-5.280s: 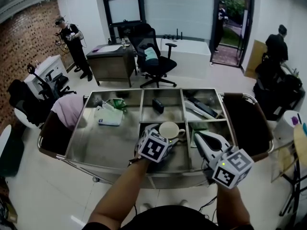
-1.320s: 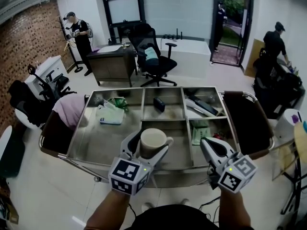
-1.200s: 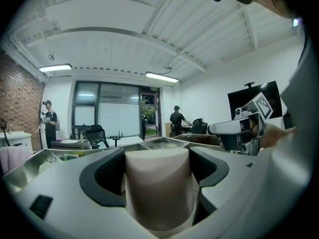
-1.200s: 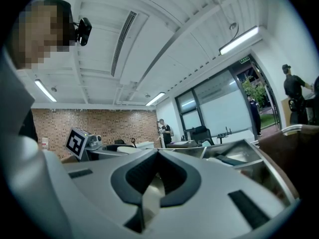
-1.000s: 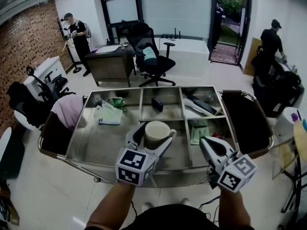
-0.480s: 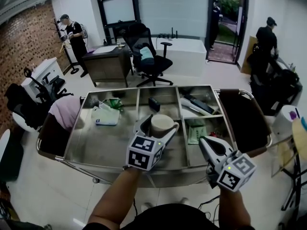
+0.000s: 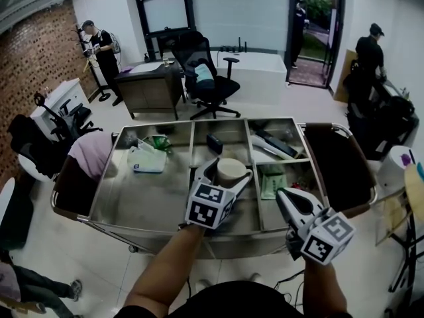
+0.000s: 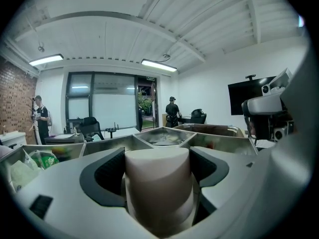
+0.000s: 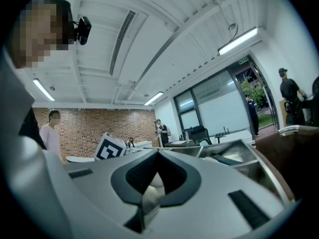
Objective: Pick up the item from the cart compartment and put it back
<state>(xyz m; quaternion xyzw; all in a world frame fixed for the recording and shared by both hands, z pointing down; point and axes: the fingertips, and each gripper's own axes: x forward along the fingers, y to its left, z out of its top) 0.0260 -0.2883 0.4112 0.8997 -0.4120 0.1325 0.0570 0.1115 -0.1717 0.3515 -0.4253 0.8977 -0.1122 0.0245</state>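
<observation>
A cream mug (image 7: 232, 169) with its handle to the right sits between the jaws of my left gripper (image 7: 224, 175), which is shut on it. It hangs low over the front middle compartment of the steel cart (image 7: 132, 227); whether it touches the floor there I cannot tell. In the left gripper view the mug (image 8: 157, 183) fills the gap between both pads. My right gripper (image 7: 282, 195) is shut and empty, hovering over the cart's front right edge. In its own view the right gripper (image 9: 158, 156) shows its jaws closed together.
A black box (image 7: 214, 142) lies in the rear middle compartment, a white pack (image 7: 147, 159) in the left one, a green packet (image 7: 270, 181) front right. A pink cloth (image 7: 93, 152) and a dark bag (image 7: 338, 164) hang at the cart's ends. An office chair (image 7: 205, 78) and people stand beyond.
The left gripper lifted the mug out toward the cart's front, then carried it forward and down over the middle compartment again. The right gripper has stayed put.
</observation>
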